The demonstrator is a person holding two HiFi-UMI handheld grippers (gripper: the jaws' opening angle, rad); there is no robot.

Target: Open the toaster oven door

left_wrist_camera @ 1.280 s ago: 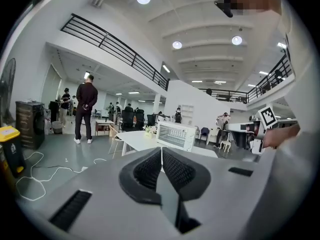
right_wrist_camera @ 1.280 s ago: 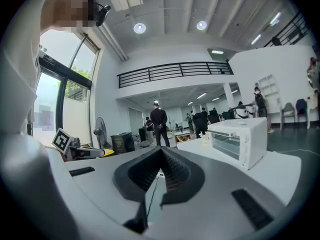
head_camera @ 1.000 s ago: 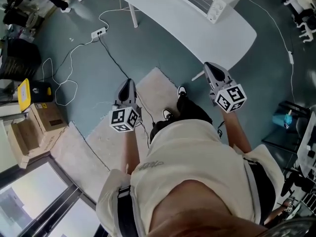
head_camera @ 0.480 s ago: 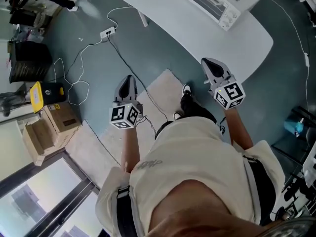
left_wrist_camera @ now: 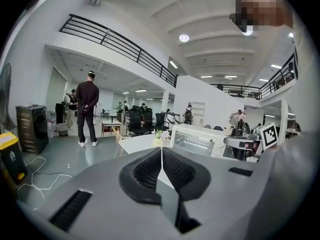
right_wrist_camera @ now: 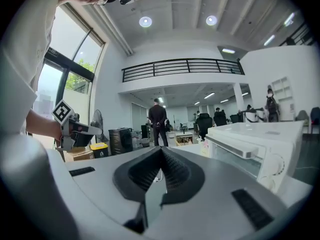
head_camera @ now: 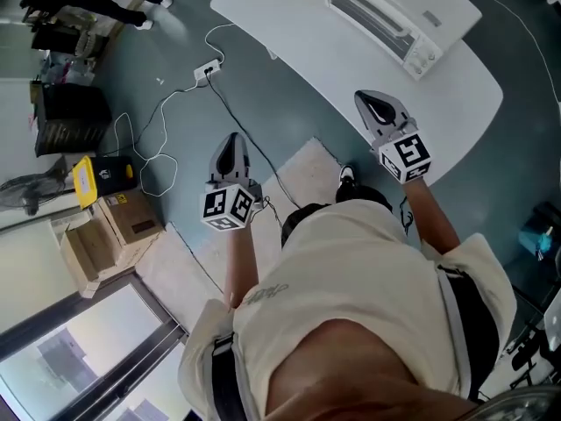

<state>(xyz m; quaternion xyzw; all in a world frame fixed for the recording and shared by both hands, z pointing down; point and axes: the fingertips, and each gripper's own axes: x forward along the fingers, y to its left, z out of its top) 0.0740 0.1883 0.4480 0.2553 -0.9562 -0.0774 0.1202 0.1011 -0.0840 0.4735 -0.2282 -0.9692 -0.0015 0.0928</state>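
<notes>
The white toaster oven (head_camera: 386,17) stands on the white table (head_camera: 351,68) with its glass door shut and the handle bar along the top edge. It also shows in the left gripper view (left_wrist_camera: 196,140) and close at the right in the right gripper view (right_wrist_camera: 252,145). My right gripper (head_camera: 374,102) is shut and empty, held in the air over the table's near edge, short of the oven. My left gripper (head_camera: 232,140) is shut and empty over the floor, well left of the table. The pads meet in both gripper views, left gripper (left_wrist_camera: 161,149) and right gripper (right_wrist_camera: 161,149).
A power strip (head_camera: 208,67) and loose cables lie on the floor left of the table. Cardboard boxes (head_camera: 110,235), a yellow-lidded bin (head_camera: 86,177) and a black cabinet (head_camera: 63,117) stand at the left. A person (left_wrist_camera: 87,106) stands farther off. Pale floor mats (head_camera: 302,172) lie underfoot.
The table and oven have drawn nearer and shifted right in the head view. My right gripper now reaches over the table's edge. Both grippers stay shut.
</notes>
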